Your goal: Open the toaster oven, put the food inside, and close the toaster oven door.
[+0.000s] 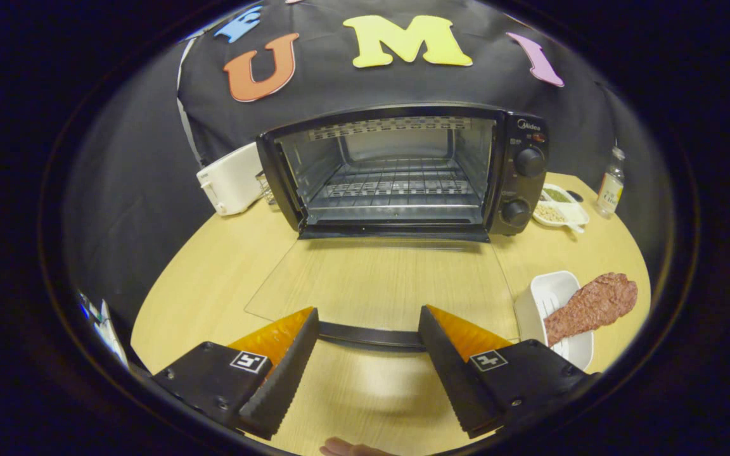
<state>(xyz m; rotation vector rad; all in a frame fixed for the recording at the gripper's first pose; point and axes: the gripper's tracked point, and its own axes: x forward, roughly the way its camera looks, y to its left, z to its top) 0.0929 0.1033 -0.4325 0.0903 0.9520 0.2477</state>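
Observation:
A black toaster oven (pixel 403 171) stands on the wooden table (pixel 225 278), its glass door (pixel 377 285) folded down flat toward me. The wire rack (pixel 397 187) inside holds nothing. The door's dark handle (pixel 371 335) runs across between my fingers. My gripper (pixel 368 323) is open, its fingers spread to either side of the handle's middle, gripping nothing. A reddish-brown slab of meat (pixel 593 304) lies across a white dish (pixel 545 297) to the right of the door, beyond my right finger.
A white toaster (pixel 232 180) sits left of the oven. Right of the oven are a small white tray with seasonings (pixel 558 206) and a clear bottle (pixel 611 183). A fingertip (pixel 346 448) shows below the fingers. The table's edge curves close on both sides.

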